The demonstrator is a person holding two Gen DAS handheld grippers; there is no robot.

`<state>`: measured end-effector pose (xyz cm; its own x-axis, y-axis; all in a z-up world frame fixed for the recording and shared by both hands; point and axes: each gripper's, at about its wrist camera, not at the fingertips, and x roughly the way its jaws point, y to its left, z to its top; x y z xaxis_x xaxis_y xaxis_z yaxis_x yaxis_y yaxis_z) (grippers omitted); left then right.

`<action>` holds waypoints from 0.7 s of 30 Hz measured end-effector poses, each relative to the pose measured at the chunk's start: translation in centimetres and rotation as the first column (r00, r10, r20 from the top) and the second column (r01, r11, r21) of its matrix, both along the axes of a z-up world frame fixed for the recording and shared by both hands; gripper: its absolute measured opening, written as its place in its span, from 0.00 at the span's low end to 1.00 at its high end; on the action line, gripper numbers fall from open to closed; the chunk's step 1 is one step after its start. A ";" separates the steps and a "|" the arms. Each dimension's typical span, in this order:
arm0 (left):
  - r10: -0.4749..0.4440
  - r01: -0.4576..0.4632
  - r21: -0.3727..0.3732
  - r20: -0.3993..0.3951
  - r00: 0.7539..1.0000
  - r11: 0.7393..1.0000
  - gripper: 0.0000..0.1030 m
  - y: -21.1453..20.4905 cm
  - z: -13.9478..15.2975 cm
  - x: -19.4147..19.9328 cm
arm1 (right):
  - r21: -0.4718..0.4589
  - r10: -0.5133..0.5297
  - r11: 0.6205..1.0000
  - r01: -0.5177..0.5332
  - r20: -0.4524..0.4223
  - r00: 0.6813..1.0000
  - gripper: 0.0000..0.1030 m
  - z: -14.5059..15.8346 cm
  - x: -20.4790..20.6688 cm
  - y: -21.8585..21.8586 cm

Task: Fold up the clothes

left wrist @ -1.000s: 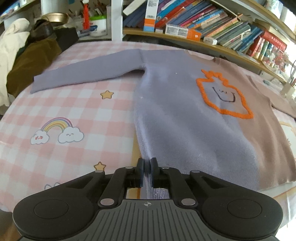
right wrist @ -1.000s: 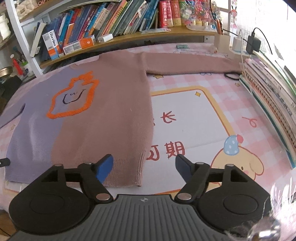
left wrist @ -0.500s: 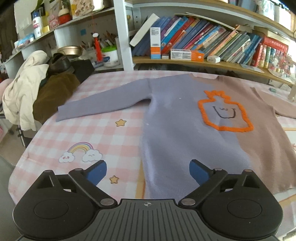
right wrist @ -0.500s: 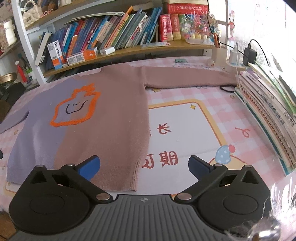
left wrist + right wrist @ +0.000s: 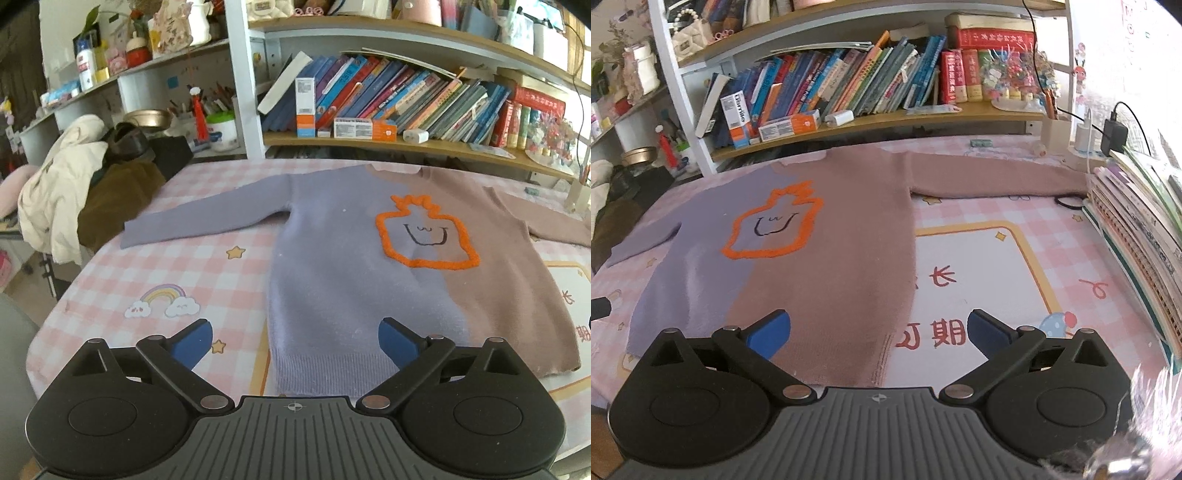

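A sweater (image 5: 351,266), lilac on one half and mauve-brown on the other, lies flat and face up on the table with both sleeves spread out. An orange outlined figure (image 5: 424,236) is on its chest. It also shows in the right wrist view (image 5: 827,251). My left gripper (image 5: 295,341) is open and empty, raised above the lilac hem. My right gripper (image 5: 877,330) is open and empty, raised above the mauve hem corner.
The table has a pink checked cloth (image 5: 177,273) with a printed mat (image 5: 990,280). A heap of coats (image 5: 74,199) lies off the left end. A stack of books (image 5: 1137,236) and a charger (image 5: 1112,134) stand at the right. Bookshelves (image 5: 388,110) run behind.
My left gripper has let go of the lilac hem and opened. Both grippers have lifted and drawn back from the sweater, and the right one has opened wider.
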<state>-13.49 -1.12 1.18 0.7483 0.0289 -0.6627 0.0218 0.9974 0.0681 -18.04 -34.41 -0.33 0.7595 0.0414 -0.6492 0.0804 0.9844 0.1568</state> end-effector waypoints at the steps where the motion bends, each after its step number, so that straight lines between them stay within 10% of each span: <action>1: 0.003 -0.003 -0.007 0.002 1.000 1.000 0.96 0.0 0.0 0.0 | -0.001 0.002 1.000 -0.002 0.007 1.000 1.00 0.1 0.0 0.1; 21: -0.095 0.088 -0.115 -0.049 0.994 0.989 0.96 4.3 -1.8 6.3 | -0.001 -0.068 0.998 0.068 -0.013 0.998 1.00 -0.1 4.5 6.5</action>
<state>-7.23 3.14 -0.65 0.7070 -0.1152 -0.6978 0.1139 0.9923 -0.0484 -13.57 -27.87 -0.40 0.7520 -0.0108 -0.6591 0.1495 0.9766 0.1545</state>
